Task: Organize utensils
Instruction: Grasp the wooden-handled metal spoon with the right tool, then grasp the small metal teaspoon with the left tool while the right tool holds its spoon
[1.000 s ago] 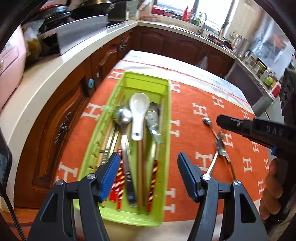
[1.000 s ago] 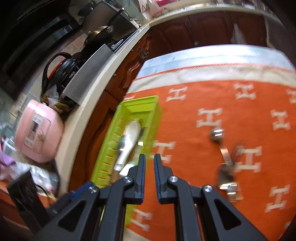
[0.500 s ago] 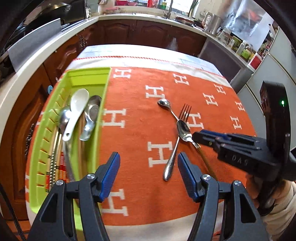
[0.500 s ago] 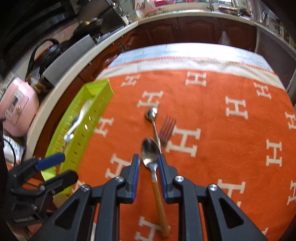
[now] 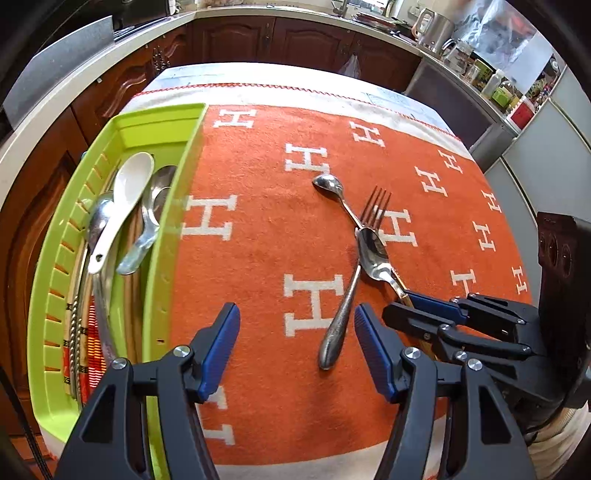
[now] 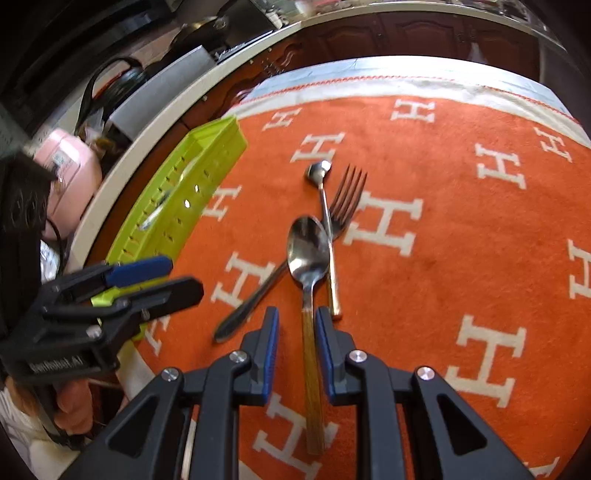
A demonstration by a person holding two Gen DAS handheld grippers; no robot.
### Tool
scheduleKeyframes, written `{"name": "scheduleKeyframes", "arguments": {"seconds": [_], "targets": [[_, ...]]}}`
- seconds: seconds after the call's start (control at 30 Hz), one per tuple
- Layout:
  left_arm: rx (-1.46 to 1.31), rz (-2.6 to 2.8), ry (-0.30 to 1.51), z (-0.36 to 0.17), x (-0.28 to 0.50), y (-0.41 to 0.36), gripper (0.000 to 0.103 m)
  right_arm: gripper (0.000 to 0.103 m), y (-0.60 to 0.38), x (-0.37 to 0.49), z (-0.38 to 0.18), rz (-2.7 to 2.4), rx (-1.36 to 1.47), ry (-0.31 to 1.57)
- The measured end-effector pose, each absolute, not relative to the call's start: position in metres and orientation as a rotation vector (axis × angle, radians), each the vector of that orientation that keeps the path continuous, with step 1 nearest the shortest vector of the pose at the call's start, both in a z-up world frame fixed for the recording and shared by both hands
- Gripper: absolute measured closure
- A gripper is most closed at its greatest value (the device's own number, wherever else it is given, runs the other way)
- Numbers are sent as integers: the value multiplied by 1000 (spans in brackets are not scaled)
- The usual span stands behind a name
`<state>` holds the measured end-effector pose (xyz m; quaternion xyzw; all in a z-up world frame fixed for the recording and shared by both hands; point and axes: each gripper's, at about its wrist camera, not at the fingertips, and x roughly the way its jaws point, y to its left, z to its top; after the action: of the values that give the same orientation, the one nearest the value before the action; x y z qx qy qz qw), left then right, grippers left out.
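Observation:
A large spoon with a wooden handle (image 6: 309,280) lies on the orange cloth, crossing a fork (image 6: 334,221) and a small spoon (image 6: 318,172). My right gripper (image 6: 295,343) is open, its jaws on either side of the wooden handle without touching it. It also shows in the left wrist view (image 5: 417,310). My left gripper (image 5: 295,354) is open and empty above the cloth, near the fork's handle end (image 5: 332,343). The green utensil tray (image 5: 168,221) at the left holds a white spoon (image 5: 122,199), metal spoons and chopsticks.
The orange cloth with white H marks (image 5: 258,240) covers the table. A kitchen counter (image 5: 55,110) runs along the left and back, with a pink rice cooker (image 6: 70,173). Jars and a kettle (image 5: 432,29) stand at the back right.
The left gripper swung right from over the tray to over the cloth. The right gripper moved in over the utensil pile and opened wider around the wooden-handled spoon.

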<state>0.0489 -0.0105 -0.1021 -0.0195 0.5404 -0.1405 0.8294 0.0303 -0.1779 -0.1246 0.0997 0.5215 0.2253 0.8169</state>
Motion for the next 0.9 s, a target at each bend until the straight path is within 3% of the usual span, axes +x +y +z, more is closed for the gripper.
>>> {"name": "scheduleKeyframes", "arguments": {"seconds": [0.17, 0.23, 0.67, 0.8, 0.9], "targets": [[-18, -311, 1153, -104, 51, -21, 40, 83, -180, 35, -128, 491, 251, 1088], [-6, -309, 1145, -103, 51, -23, 40, 97, -181, 35, -130, 485, 247, 1087], [45, -381, 1169, -114, 61, -47, 41, 97, -225, 18, -126, 501, 537, 1040], [62, -400, 1187, -126, 72, -58, 60, 97, -240, 14, -126, 477, 593, 1025], [98, -395, 1165, -128, 76, -66, 63, 97, -245, 11, -128, 467, 606, 1026]]}}
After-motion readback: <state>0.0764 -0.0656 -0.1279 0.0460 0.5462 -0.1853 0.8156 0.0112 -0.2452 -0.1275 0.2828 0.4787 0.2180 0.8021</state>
